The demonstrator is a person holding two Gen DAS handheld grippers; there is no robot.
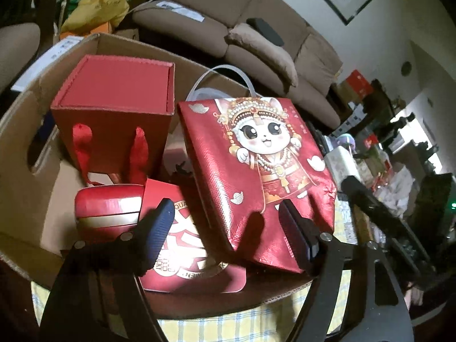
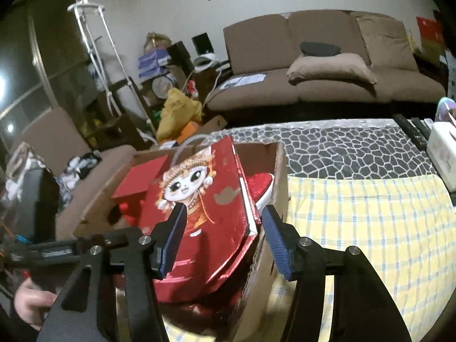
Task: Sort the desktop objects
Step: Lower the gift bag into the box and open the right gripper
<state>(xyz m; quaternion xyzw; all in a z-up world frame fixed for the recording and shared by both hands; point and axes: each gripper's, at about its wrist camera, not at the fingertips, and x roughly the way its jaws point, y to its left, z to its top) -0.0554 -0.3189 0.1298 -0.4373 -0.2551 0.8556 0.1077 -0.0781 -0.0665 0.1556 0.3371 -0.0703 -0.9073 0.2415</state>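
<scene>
Behind, brown sofa point(image 2: 327, 57); checked tablecloth point(image 2: 370, 213).

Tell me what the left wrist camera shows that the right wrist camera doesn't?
Only the left wrist view shows the round red tin and the flat red box with lettering lying in the cardboard box. Only the right wrist view shows the yellow checked cloth and a red slipper. Both show the red cat bag and the brown sofa.
</scene>
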